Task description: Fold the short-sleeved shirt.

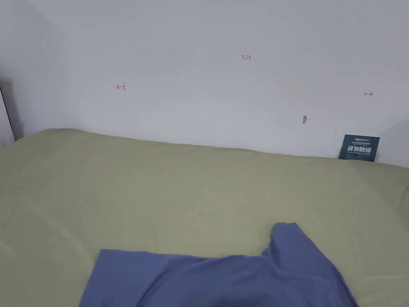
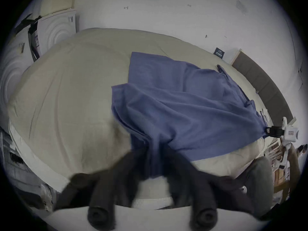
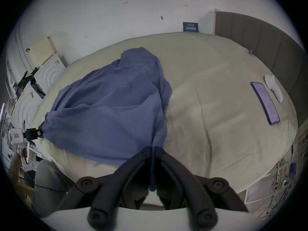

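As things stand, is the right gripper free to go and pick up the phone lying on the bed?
Probably not yet. The right gripper is shut on the blue shirt, so it would have to let go first. Otherwise, the sheet between it and the phone lies bare.

Wall [image 1: 199,80]: you face plain white, small red marks.
Bed [image 1: 159,188]: pale green sheet.
Headboard [image 3: 260,39]: grey padded panels at your right.
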